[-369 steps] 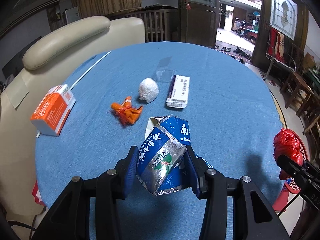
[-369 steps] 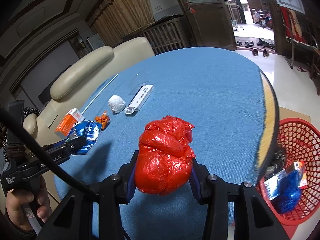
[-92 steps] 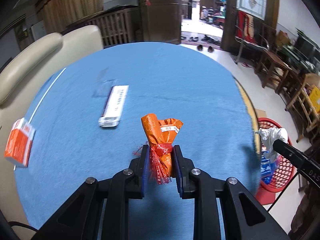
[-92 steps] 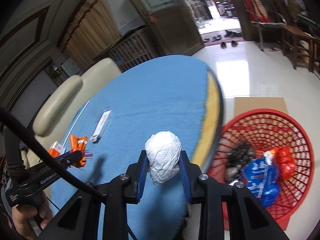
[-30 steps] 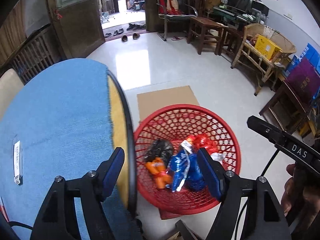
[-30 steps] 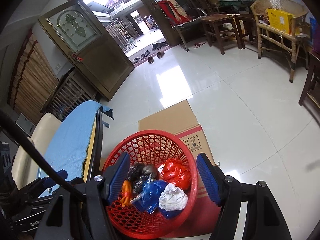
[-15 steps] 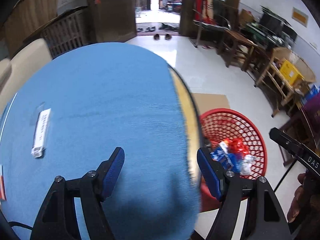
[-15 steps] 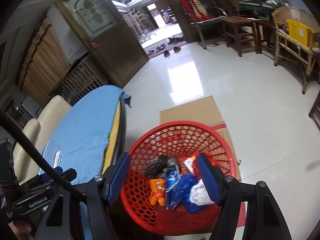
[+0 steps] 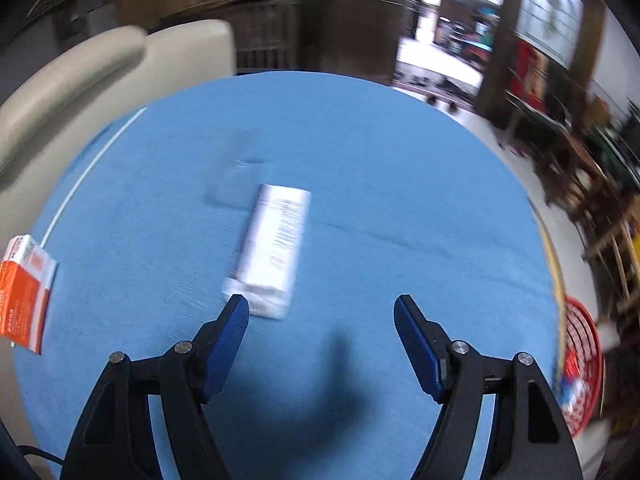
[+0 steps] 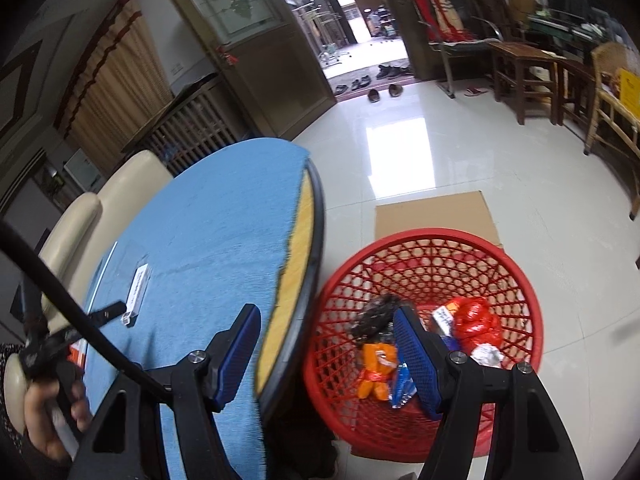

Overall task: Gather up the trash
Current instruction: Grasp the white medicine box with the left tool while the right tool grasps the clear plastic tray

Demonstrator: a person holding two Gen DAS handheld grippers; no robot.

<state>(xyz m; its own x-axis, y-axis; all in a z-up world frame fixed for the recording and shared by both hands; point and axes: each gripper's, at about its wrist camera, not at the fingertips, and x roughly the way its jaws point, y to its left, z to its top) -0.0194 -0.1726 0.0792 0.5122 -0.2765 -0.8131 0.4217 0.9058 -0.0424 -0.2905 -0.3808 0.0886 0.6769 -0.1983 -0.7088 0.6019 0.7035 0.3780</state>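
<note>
Both grippers, left and right, gape empty. A flat white box lies on the round blue cloth tabletop; crumpled wrappers fill the red mesh basket.

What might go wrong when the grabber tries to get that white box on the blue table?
The white box lies flat, so the open left gripper's fingers might just push it along the blue cloth. The red basket sits on the floor below the table edge, so a drop made too early could miss it.
</note>
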